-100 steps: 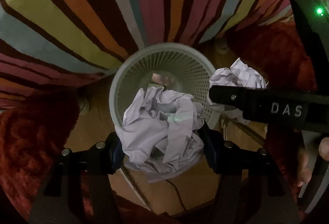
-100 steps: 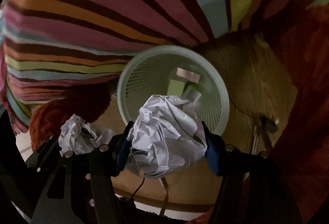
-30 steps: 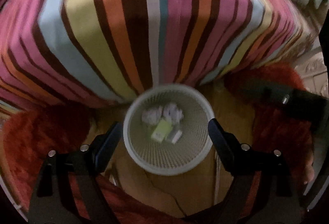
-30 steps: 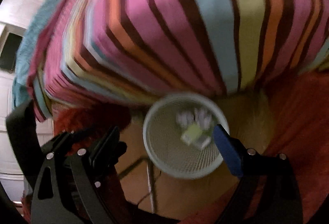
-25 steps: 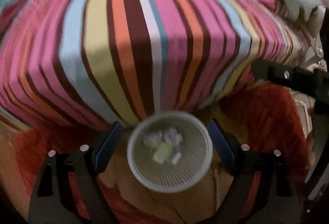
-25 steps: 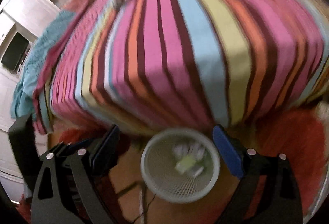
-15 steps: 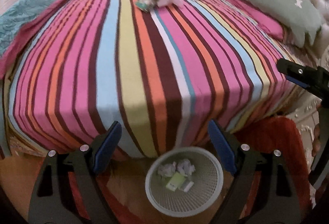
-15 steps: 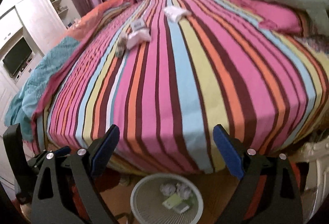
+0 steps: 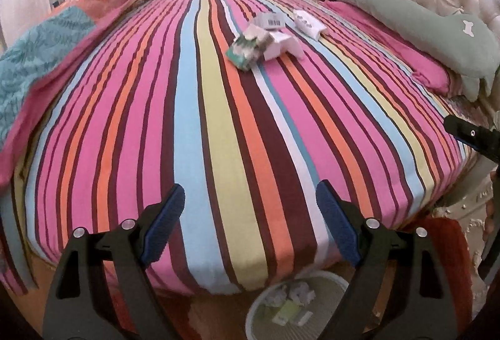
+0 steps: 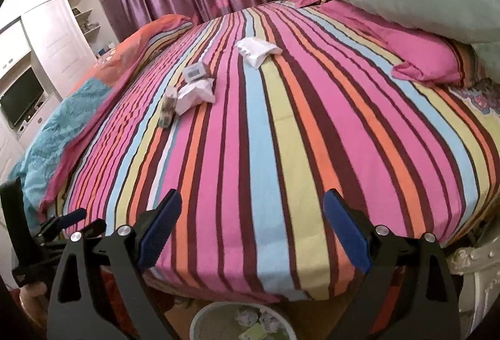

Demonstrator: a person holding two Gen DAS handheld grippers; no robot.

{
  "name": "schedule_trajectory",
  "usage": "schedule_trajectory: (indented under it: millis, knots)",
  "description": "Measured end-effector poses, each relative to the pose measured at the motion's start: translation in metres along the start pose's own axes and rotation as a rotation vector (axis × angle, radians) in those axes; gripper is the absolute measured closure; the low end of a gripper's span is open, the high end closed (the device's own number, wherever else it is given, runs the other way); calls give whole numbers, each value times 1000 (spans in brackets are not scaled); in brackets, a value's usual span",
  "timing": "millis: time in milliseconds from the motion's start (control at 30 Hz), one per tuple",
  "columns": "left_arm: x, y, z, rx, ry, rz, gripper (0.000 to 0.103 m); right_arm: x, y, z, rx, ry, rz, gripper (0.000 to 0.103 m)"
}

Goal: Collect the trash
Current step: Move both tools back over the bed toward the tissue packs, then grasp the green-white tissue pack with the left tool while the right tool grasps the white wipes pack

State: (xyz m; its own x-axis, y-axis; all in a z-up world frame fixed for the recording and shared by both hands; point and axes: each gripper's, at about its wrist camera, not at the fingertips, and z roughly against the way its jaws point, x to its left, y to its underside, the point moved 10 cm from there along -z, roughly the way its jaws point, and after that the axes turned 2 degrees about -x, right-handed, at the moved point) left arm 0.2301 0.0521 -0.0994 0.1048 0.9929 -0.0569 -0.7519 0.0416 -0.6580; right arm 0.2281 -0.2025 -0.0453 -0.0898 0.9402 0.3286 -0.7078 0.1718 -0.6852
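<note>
Both crumpled paper balls that the grippers held a few seconds ago now lie in the wastebasket (image 9: 297,307), on the floor at the foot of the bed (image 9: 218,121), and both cameras have swung up from the basket to the bedspread. That batch is judged done; the next one waits on the bed.

The left gripper (image 9: 250,222) and the right gripper (image 10: 251,229) each stand wide open and empty, just above the bed's near edge.

The remaining trash sits well beyond the jaws, toward the head of the bed: a pile of torn wrappers and small boxes (image 9: 264,43) left of the bed's middle, and a white crumpled packet (image 10: 256,51) beside it, nearer the pillows (image 10: 425,58).
</note>
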Motion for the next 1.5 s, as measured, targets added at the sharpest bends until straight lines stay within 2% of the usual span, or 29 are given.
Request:
schedule_trajectory:
  millis: [567, 767, 1167, 1500]
  knots:
    - [30, -71, -48, -28, 17, 40, 19, 1, -54, -50, -27, 15, 52, 15]
    - [36, -89, -71, -22, 48, 60, 19, 4, -68, -73, -23, 14, 70, 15]
    - [27, -135, -118, -16, 80, -85, 19, 5, -106, -113, -15, 15, 115, 15]
    - [24, -145, -152, 28, 108, -119, 19, 7, -124, -142, -6, 21, 148, 15]
